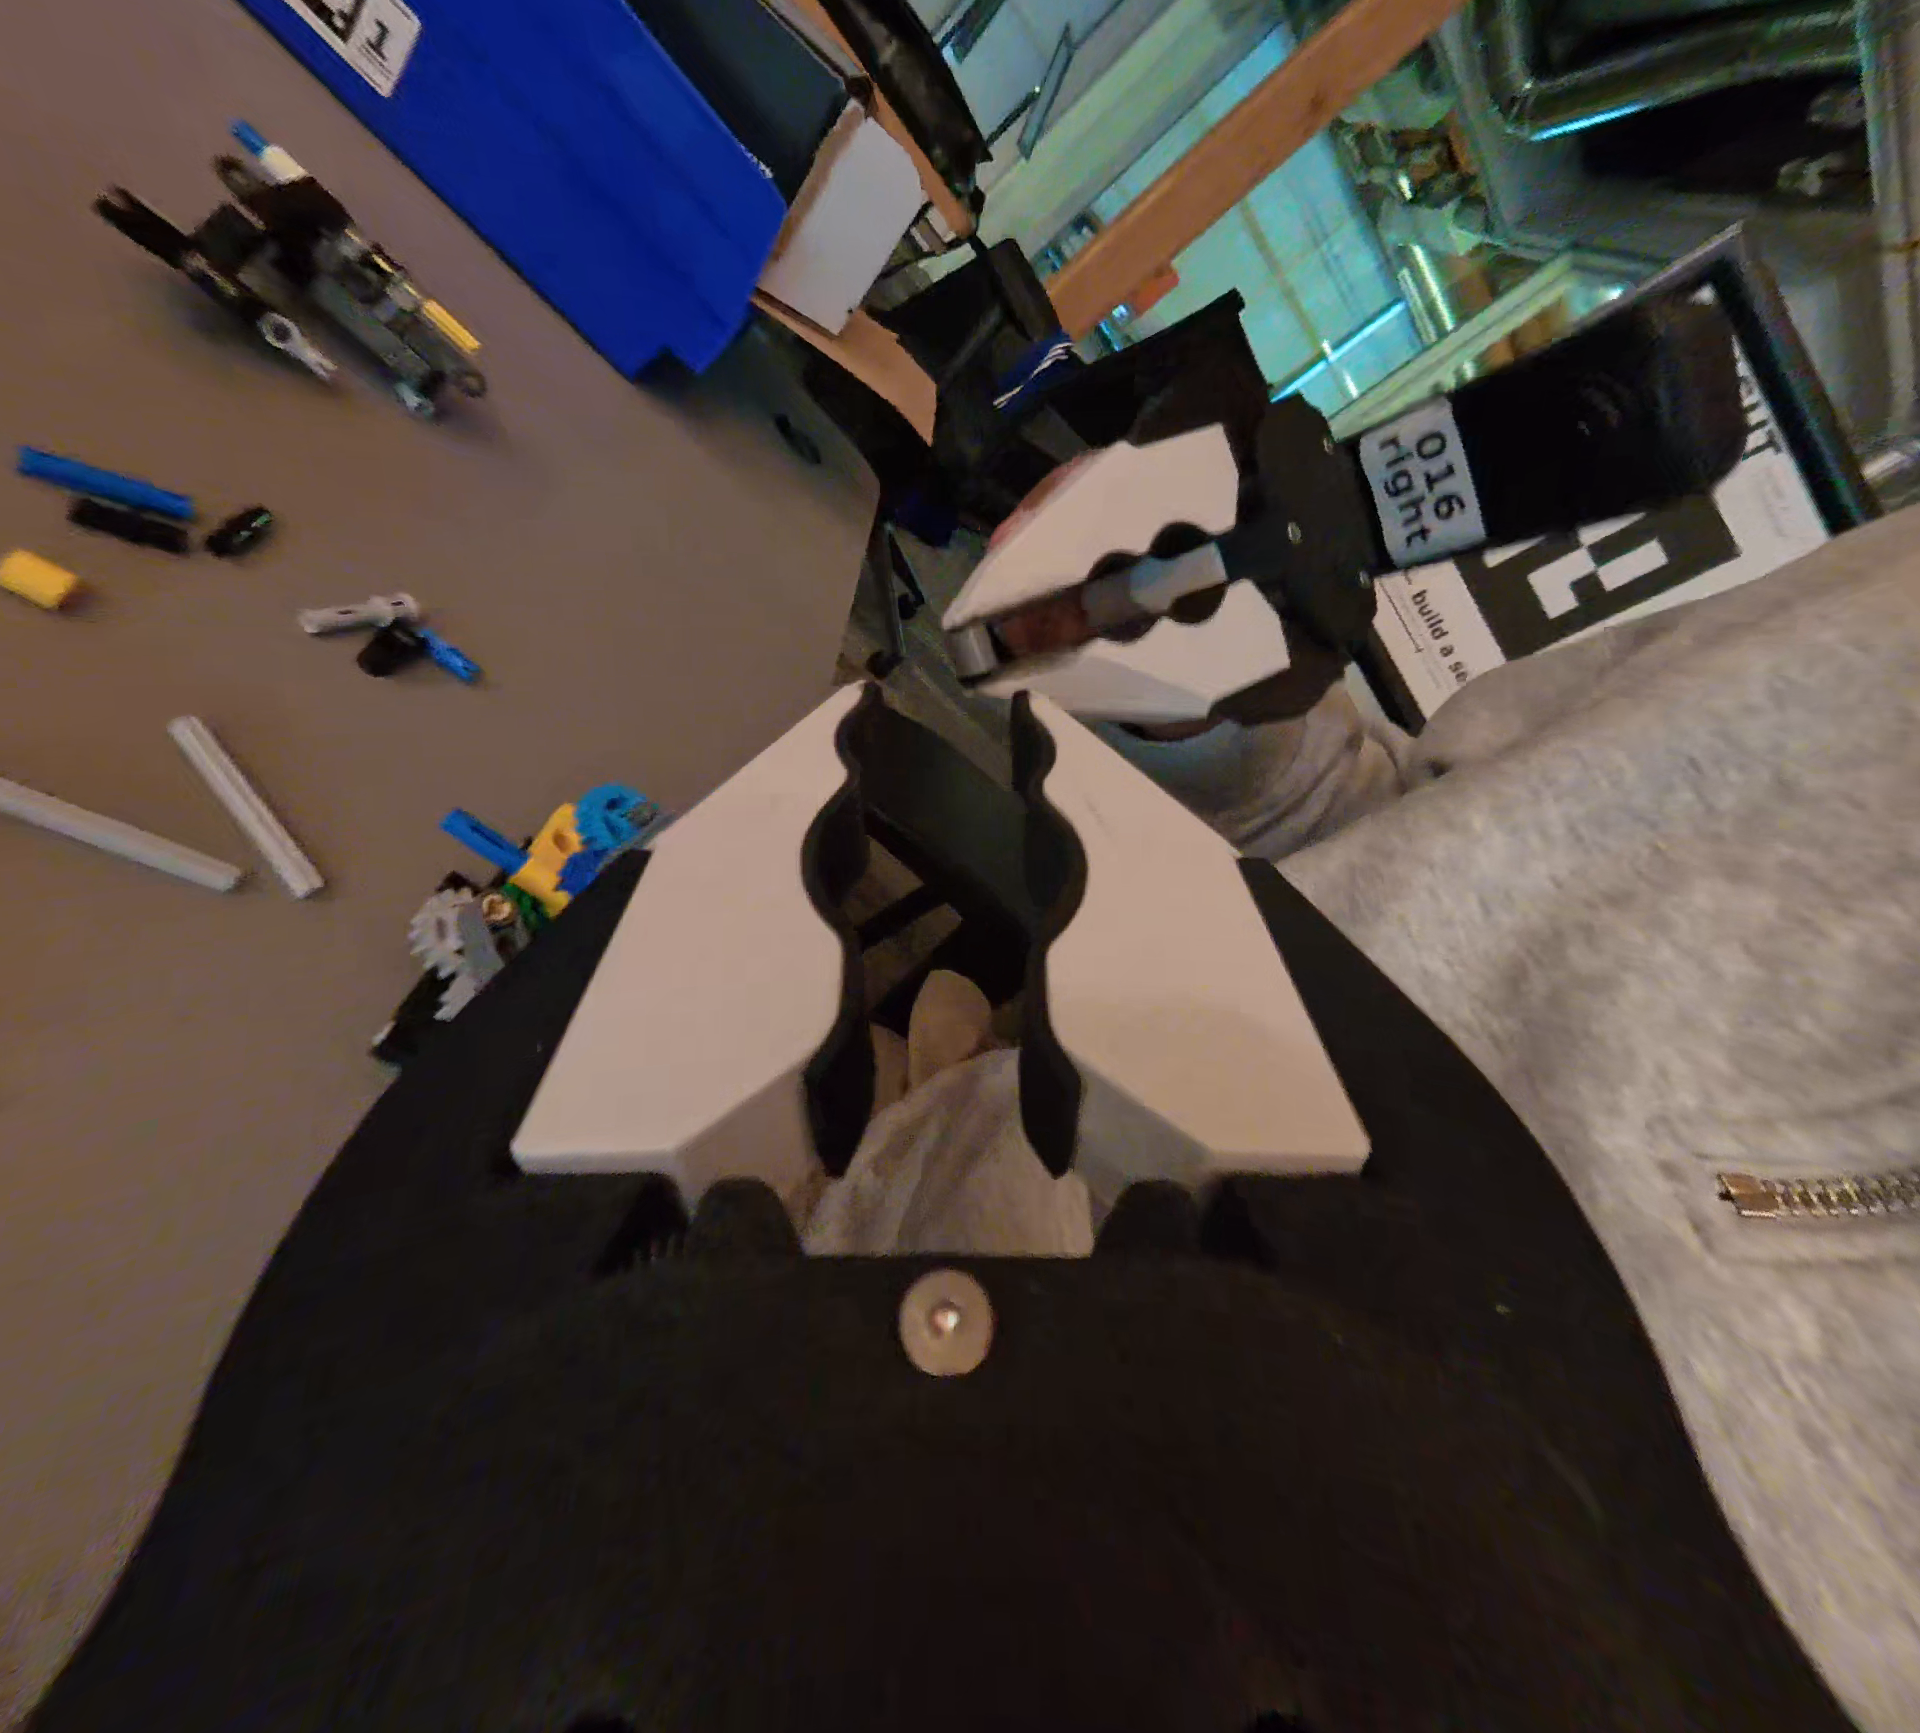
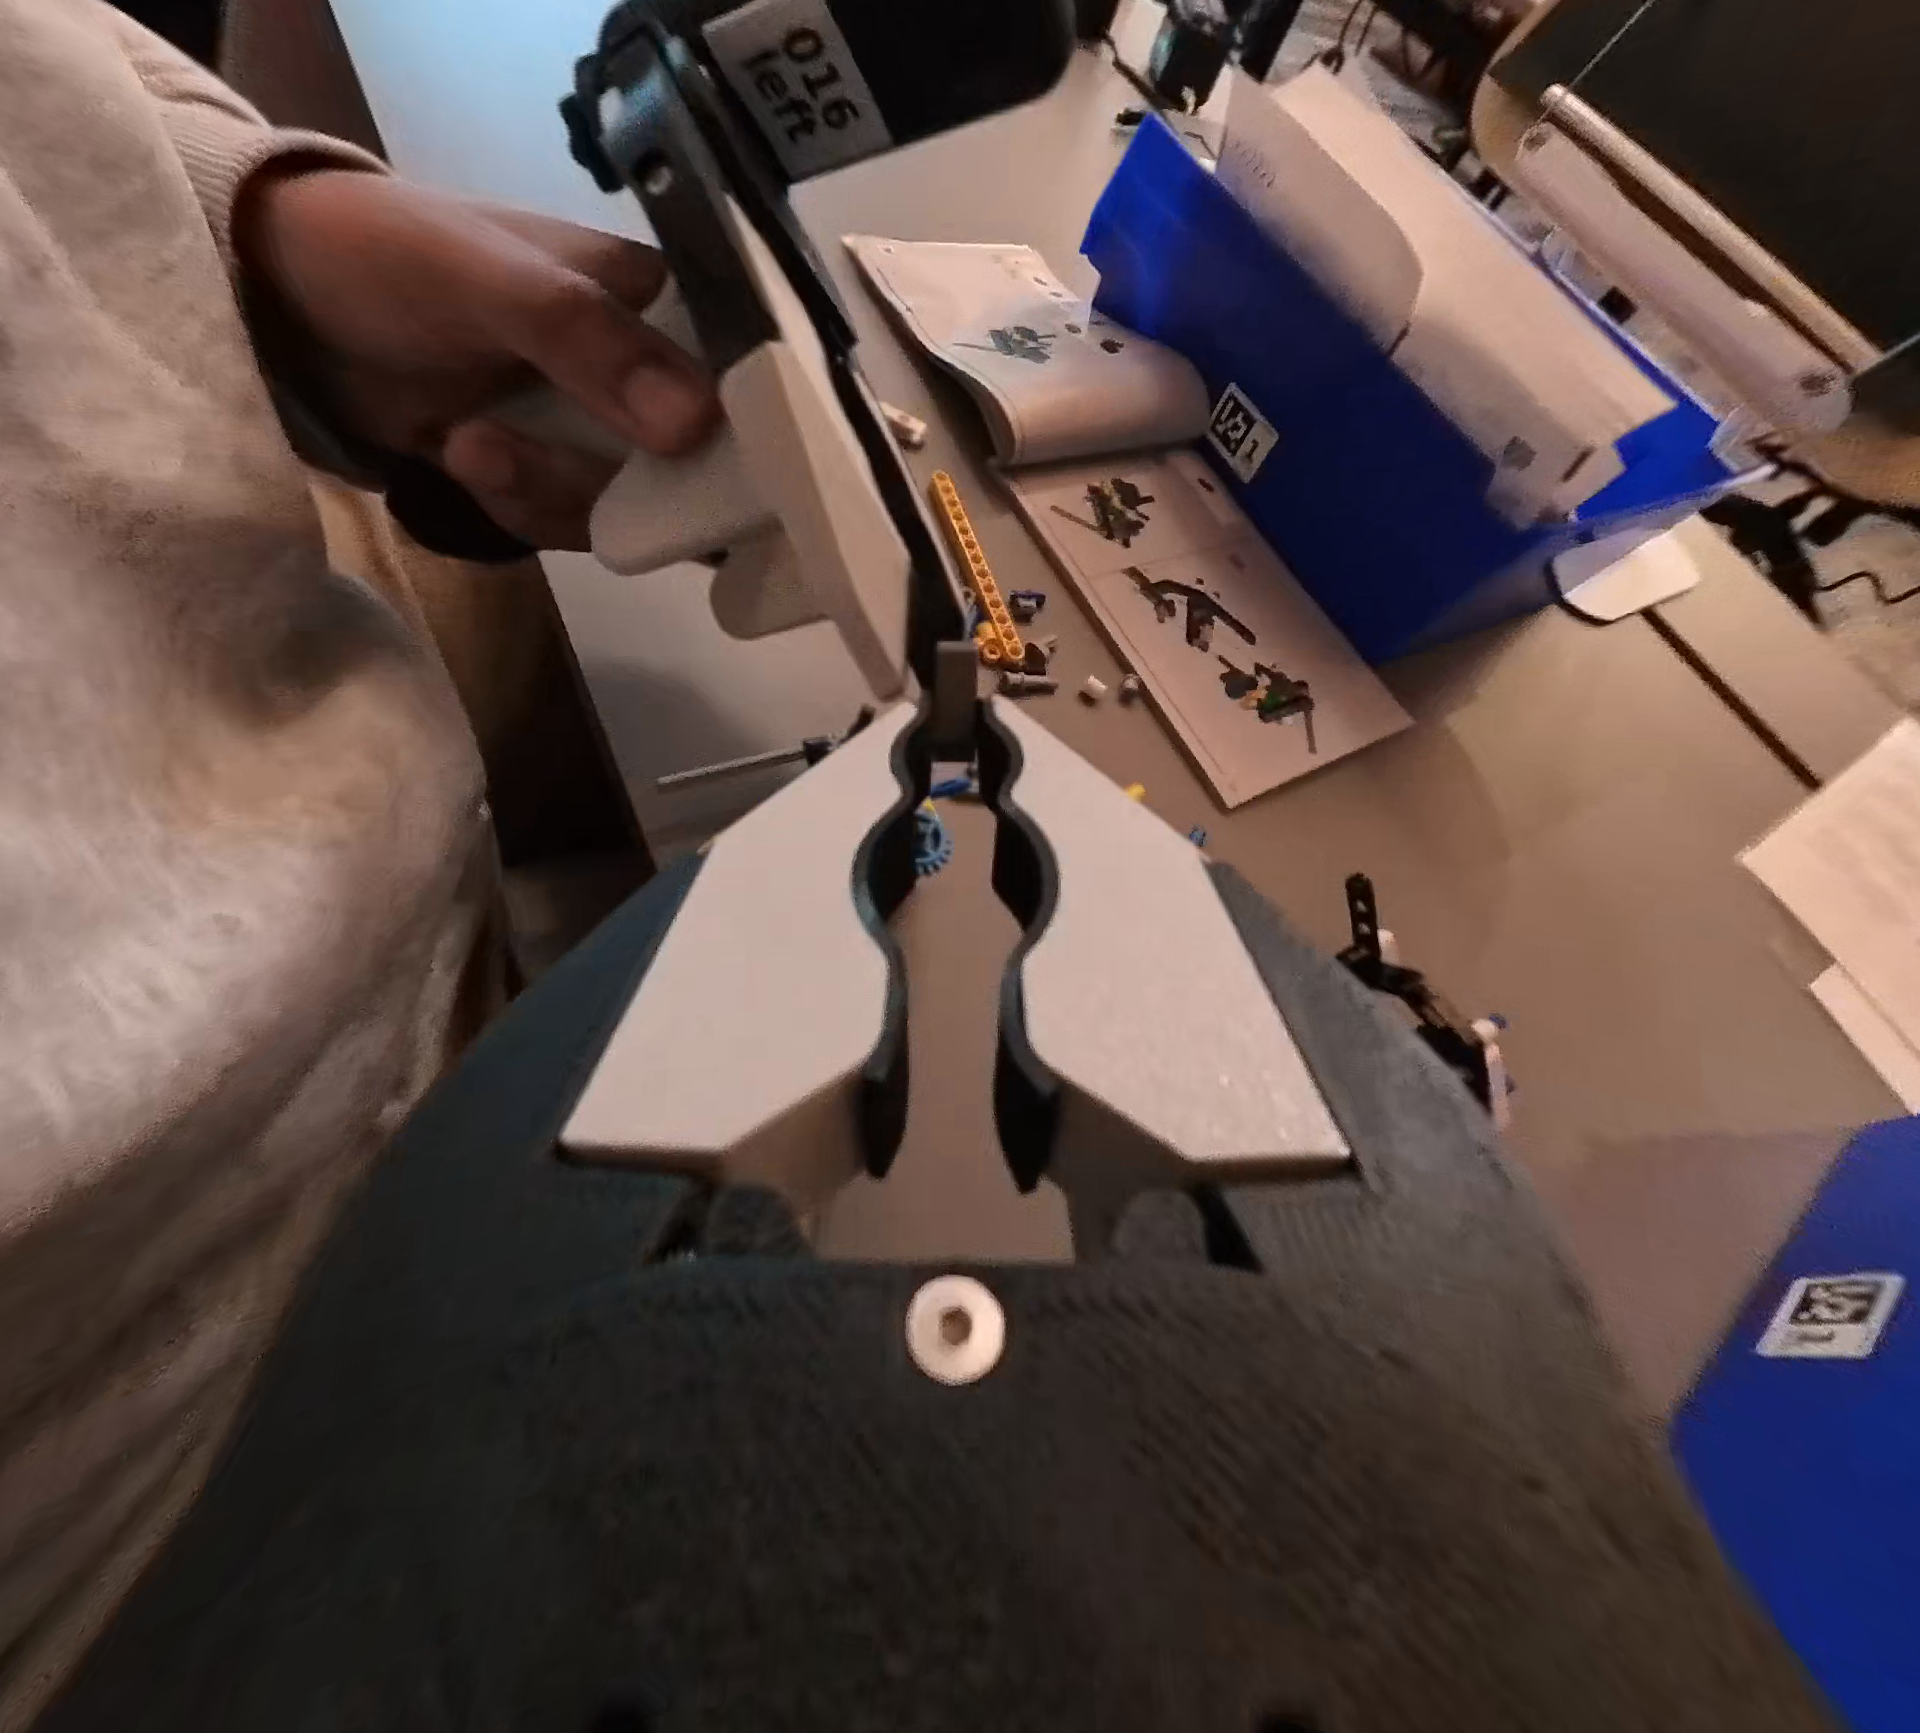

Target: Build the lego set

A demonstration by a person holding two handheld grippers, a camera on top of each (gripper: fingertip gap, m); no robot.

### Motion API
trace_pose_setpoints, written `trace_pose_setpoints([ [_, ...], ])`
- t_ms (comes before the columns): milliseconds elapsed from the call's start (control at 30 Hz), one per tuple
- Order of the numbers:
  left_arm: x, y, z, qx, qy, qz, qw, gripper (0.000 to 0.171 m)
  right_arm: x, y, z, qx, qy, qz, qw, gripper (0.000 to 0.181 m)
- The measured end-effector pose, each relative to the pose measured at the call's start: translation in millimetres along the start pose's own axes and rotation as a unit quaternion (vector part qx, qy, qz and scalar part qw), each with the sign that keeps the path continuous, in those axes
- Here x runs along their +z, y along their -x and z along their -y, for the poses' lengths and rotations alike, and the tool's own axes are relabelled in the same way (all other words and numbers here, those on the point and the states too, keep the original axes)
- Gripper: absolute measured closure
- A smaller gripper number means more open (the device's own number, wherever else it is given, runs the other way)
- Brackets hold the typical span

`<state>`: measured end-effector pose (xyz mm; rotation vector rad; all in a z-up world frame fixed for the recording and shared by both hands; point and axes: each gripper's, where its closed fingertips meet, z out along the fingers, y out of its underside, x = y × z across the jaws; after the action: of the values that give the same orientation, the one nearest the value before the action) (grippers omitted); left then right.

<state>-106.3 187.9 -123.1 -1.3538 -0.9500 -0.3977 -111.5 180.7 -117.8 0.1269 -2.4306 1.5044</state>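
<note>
My right gripper (image 2: 956,722) is shut on a small grey Lego piece (image 2: 956,686) that sticks out past its tips. In the left wrist view the right gripper (image 1: 971,644) is held in the air off the table's edge, with the grey piece (image 1: 1153,587) lying along its jaws. My left gripper (image 1: 943,707) is open and empty, just below the right gripper's tips. It also shows in the right wrist view (image 2: 899,634), held by a hand (image 2: 499,353). A black partial Lego assembly (image 1: 291,260) lies on the grey table (image 1: 623,540).
Loose parts lie on the table: a blue beam (image 1: 104,483), a yellow piece (image 1: 36,580), two grey axles (image 1: 244,805), a yellow-blue cluster (image 1: 561,852). A blue bin (image 1: 468,52) stands behind. An open instruction booklet (image 2: 1091,395) and a yellow beam (image 2: 971,556) lie near the bin (image 2: 1351,395). Left and right tips are no more than a few centimetres apart. Both grippers' tips are roughly 20 centimeters from the black partial Lego assembly (image 1: 291,260).
</note>
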Motion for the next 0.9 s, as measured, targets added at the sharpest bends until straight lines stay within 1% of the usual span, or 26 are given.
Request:
trace_pose_setpoints([
  [100,-0.8,-1.1,6.3,-0.042,-0.028,-0.024,0.998,0.153,4.4,2.7,-1.0,-0.038,0.008,-0.023,0.999,0.175],
  [200,-6.5,-0.8,8.3,-0.068,-0.045,-0.036,0.996,0.167,6.7,4.4,-0.7,-0.079,0.015,-0.037,0.996,0.175],
  [367,-10.4,3.2,8.0,-0.073,-0.052,-0.022,0.996,0.167,12.0,2.0,0.1,-0.151,0.028,-0.059,0.986,0.175],
  [433,-10.7,4.4,6.3,-0.074,-0.048,-0.017,0.996,0.162,12.2,-4.2,-0.2,-0.18,0.035,-0.082,0.98,0.175],
  [500,-11.0,4.3,6.2,-0.075,-0.05,-0.018,0.996,0.16,12.4,-5.2,-1.6,-0.204,0.04,-0.087,0.974,0.175],
  [600,-10.8,5.5,6.4,-0.076,-0.051,-0.016,0.996,0.167,13.2,-1.8,-2.6,-0.211,0.038,-0.082,0.973,0.175],
  [667,-10.5,5.8,6.2,-0.077,-0.051,-0.016,0.996,0.165,12.7,-0.3,-1.6,-0.216,0.035,-0.082,0.972,0.175],
  [800,-9.3,5.8,5.4,-0.076,-0.051,-0.018,0.996,0.167,12.0,2.2,-1.6,-0.224,0.035,-0.079,0.971,0.175],
  [900,-9.4,5.7,3.7,-0.062,-0.047,-0.014,0.997,0.168,11.6,3.8,-2.2,-0.228,0.036,-0.073,0.97,0.175],
])
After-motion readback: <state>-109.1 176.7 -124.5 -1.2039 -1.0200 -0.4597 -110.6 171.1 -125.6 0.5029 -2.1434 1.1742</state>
